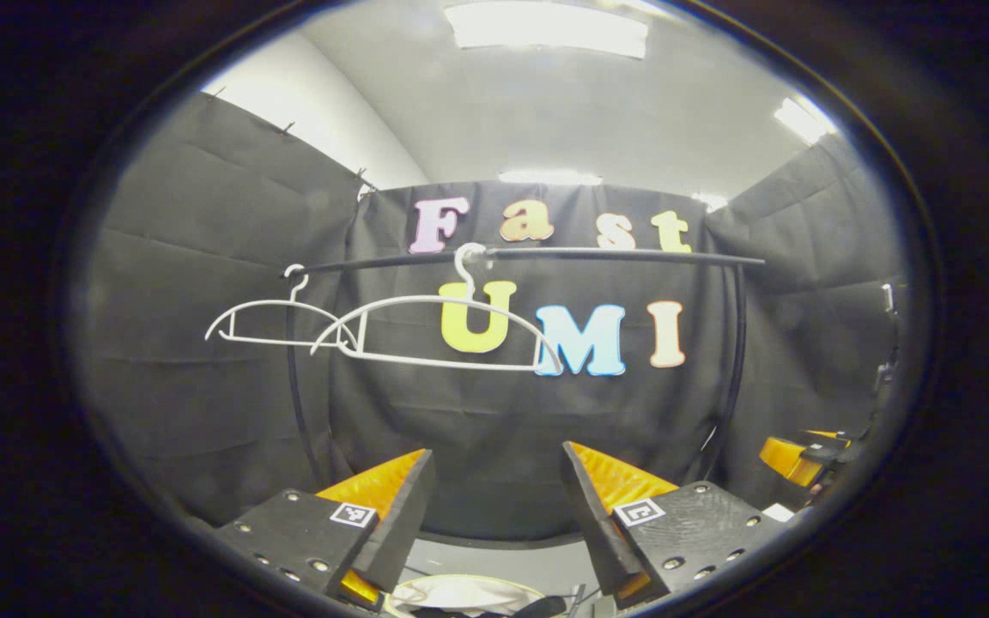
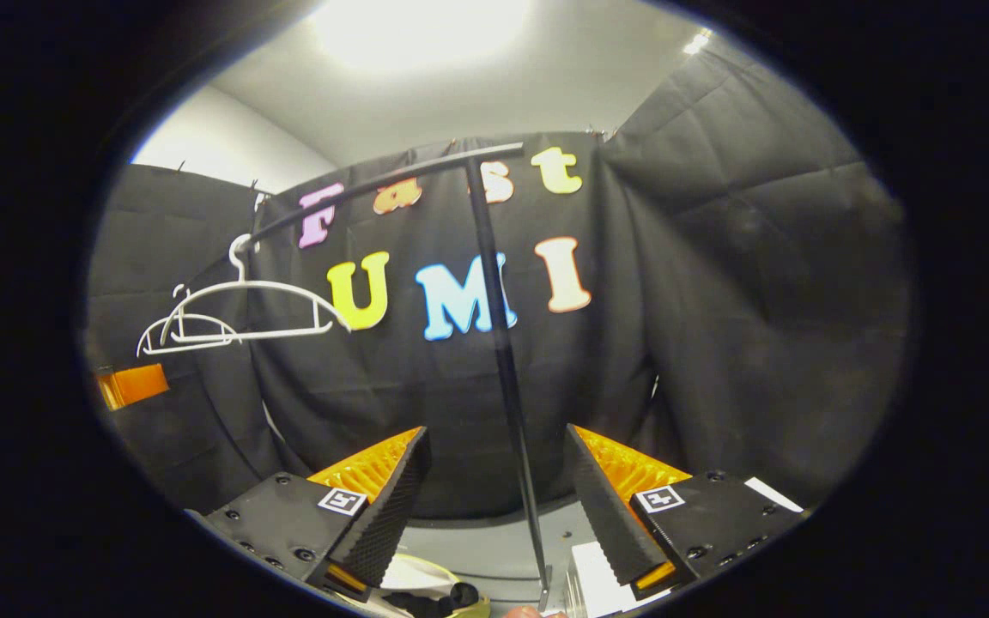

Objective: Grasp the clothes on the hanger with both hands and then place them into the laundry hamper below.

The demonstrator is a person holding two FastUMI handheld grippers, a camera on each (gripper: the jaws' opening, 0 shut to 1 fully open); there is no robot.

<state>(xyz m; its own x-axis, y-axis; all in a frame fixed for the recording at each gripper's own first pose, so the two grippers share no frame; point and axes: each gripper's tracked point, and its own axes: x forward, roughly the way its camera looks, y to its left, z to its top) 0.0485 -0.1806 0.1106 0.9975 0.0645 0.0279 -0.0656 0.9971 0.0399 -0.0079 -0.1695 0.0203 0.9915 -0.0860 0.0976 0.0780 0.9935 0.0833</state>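
1. Clothes lie at the bottom of both views, as a dark bundle (image 2: 441, 598) inside the laundry hamper (image 1: 460, 592), whose pale rim shows low between the fingers of each gripper.
2. Two white hangers hang bare from the black rail (image 1: 546, 255): the nearer hanger (image 1: 439, 330) sits near the rail's middle, and the farther hanger (image 1: 276, 322) hangs at its left end, the two overlapping in the left gripper view.
3. In the right gripper view the rack's upright post (image 2: 503, 360) rises straight up between the fingers, standing between this gripper and the back cloth.
4. The left gripper (image 1: 494, 506) has its jaws spread wide, nothing between them.
5. The right gripper (image 2: 494, 506) likewise has its jaws released and holds nothing.
6. The left gripper view catches the other gripper at its right edge, low and well apart from the hangers.
7. A pale floor (image 1: 503, 562) lies under the rack, and a white ceiling with light panels (image 1: 546, 30) spans above.
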